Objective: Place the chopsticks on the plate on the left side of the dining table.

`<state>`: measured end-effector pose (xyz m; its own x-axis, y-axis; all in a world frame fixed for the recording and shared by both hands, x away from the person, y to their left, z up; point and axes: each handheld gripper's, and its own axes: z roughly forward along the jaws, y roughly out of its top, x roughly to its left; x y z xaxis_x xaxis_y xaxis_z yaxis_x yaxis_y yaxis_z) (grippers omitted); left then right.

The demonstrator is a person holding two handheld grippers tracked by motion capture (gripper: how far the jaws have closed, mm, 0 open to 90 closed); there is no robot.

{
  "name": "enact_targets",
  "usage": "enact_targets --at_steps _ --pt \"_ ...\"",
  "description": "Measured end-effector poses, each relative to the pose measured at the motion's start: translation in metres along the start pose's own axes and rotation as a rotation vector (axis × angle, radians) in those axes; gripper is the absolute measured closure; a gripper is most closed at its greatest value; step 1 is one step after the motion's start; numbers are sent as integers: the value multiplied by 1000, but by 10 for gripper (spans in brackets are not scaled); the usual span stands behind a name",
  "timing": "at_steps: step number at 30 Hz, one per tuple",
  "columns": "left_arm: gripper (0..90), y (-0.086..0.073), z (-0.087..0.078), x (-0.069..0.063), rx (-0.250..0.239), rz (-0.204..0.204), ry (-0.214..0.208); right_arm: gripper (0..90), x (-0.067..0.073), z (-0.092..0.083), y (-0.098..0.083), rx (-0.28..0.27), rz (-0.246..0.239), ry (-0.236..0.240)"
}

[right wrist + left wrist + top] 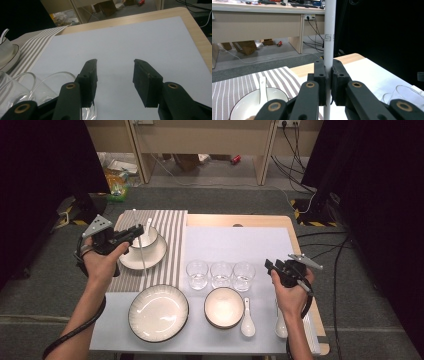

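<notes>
My left gripper (134, 234) is shut on a thin white chopstick (141, 251), held above a small white bowl (148, 239) that has a spoon in it and sits on a saucer. In the left gripper view the chopstick (329, 37) stands upright, pinched between the two pads of the gripper (329, 71), with the bowl (247, 106) and its spoon (262, 87) below left. My right gripper (270, 265) hovers open over the white mat, right of three glasses (220, 274). Nothing lies between the fingers of the right gripper (115, 63).
A striped mat (170, 227) lies at the left and a white mat (140, 40) at the right. Near the front are a ribbed plate (158, 312), a bowl (223, 307) and two spoons (247, 320). Glasses (50, 85) stand just left of the right gripper.
</notes>
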<state>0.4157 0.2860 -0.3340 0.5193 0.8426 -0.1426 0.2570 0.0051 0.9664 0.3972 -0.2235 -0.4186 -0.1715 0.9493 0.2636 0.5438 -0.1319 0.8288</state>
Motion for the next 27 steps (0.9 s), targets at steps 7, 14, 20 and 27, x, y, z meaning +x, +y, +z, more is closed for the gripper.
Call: enact_targets --at_steps 7,14,20,27 --pt "834 -2 -6 2 -1 4 9 546 0 0 0 -2 0 2" --pt "834 -6 -12 5 3 8 22 546 0 -1 0 -1 -1 -1" --pt "834 -9 -19 11 4 3 39 546 0 -1 0 1 0 -4" --pt "834 -13 -25 17 12 1 54 546 -1 -2 0 -2 3 -1"
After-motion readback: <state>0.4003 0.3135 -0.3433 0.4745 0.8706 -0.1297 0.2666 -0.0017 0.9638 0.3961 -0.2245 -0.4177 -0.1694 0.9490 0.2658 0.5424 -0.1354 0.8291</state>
